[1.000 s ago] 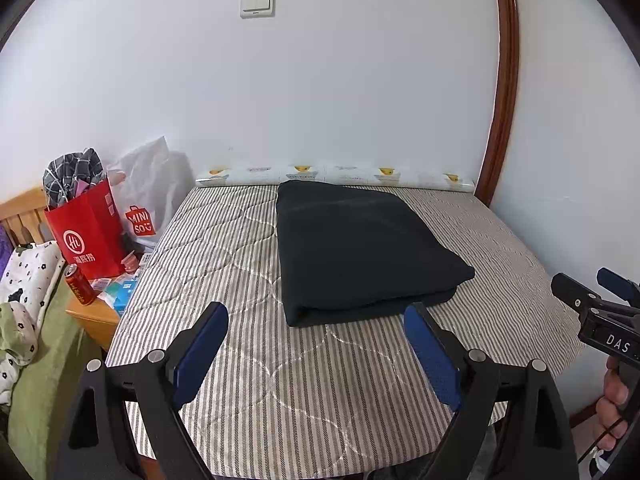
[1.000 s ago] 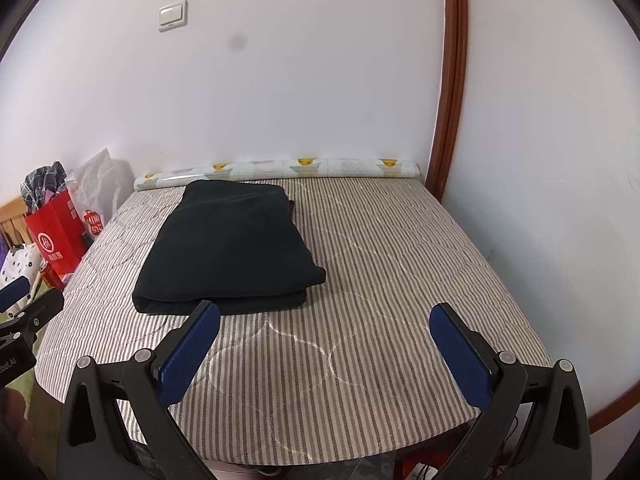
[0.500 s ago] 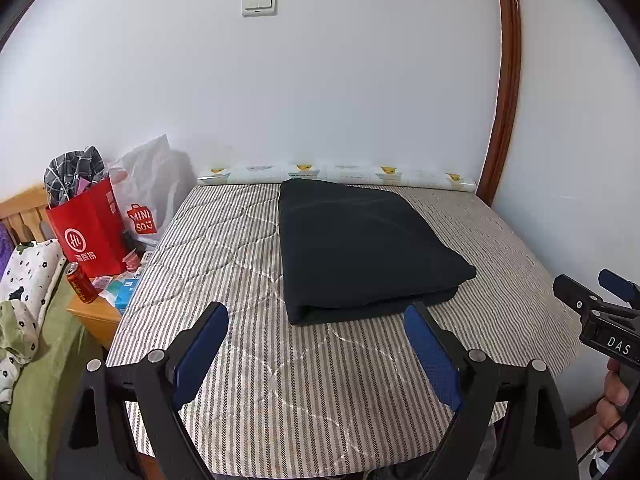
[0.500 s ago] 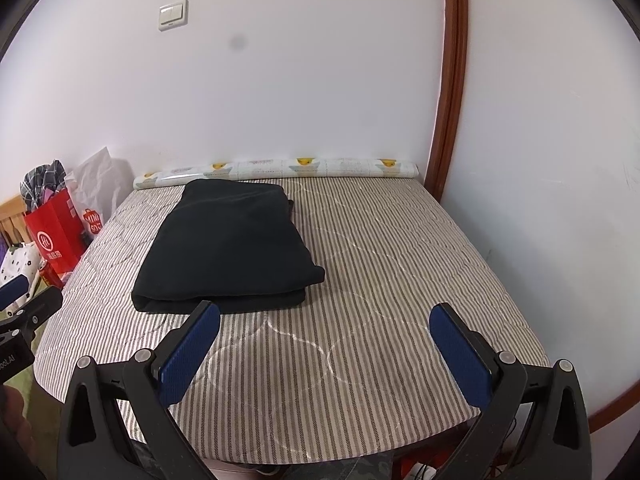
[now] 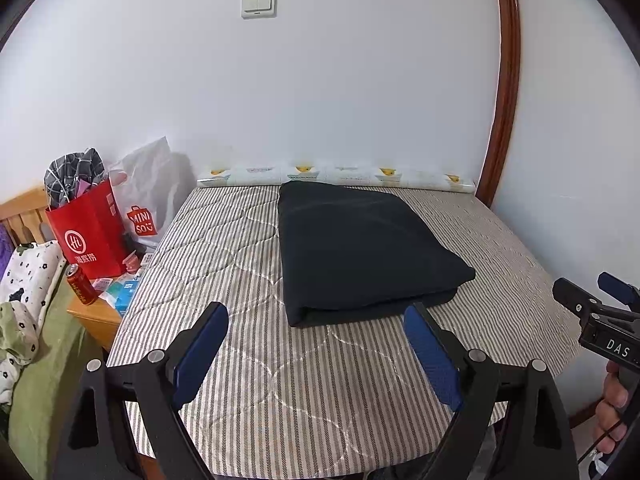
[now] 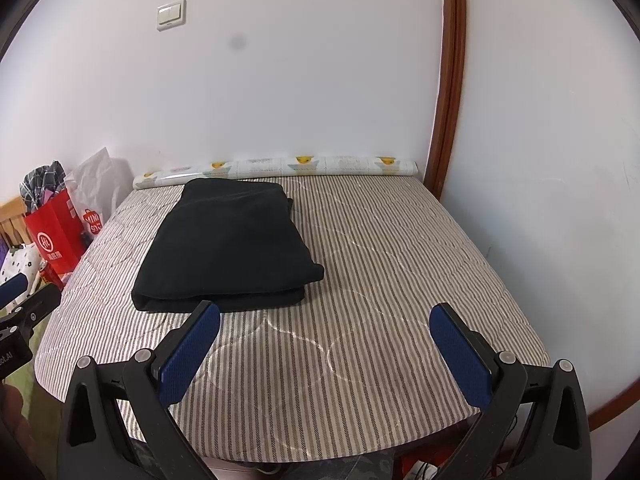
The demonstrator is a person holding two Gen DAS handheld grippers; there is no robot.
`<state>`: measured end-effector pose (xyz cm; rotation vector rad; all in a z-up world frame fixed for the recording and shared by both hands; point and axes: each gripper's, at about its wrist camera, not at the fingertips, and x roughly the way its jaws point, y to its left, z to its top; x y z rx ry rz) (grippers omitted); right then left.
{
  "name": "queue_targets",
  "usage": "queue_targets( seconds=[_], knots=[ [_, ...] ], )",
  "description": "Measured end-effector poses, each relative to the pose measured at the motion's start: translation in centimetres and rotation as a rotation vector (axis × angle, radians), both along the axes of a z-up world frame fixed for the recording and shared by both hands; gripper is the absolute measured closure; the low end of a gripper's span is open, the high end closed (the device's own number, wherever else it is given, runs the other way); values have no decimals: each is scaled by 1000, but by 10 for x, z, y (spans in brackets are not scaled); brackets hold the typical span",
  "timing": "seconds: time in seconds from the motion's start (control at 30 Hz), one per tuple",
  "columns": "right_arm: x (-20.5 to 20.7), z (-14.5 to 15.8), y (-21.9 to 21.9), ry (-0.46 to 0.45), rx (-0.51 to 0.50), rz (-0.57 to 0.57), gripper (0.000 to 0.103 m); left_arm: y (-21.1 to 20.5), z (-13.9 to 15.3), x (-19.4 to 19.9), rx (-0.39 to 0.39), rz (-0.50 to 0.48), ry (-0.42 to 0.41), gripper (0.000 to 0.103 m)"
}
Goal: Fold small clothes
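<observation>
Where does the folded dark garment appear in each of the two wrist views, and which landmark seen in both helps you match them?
Left wrist view: the folded dark garment lies at centre, slightly right, on the striped mattress.
Right wrist view: the garment lies left of centre, its near edge by the left blue pad.
Shared landmark: the patterned roll along the wall, just behind the garment.

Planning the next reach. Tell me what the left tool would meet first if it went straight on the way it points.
Most likely the near folded edge of the dark folded garment: the open left tool aims down toward it, with only bare striped quilted cover before it. Depth is unclear, so it might touch the cover first.
</observation>
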<state>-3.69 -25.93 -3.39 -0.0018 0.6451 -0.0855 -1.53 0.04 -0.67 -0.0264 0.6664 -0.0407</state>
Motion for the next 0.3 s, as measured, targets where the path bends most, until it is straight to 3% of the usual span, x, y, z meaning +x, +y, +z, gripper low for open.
queue_targets(
  seconds=[0.3],
  knots=[
    [-2,1,1,-7,0,-2,0,-2,1,0,4,-2,-3,14]
  ],
)
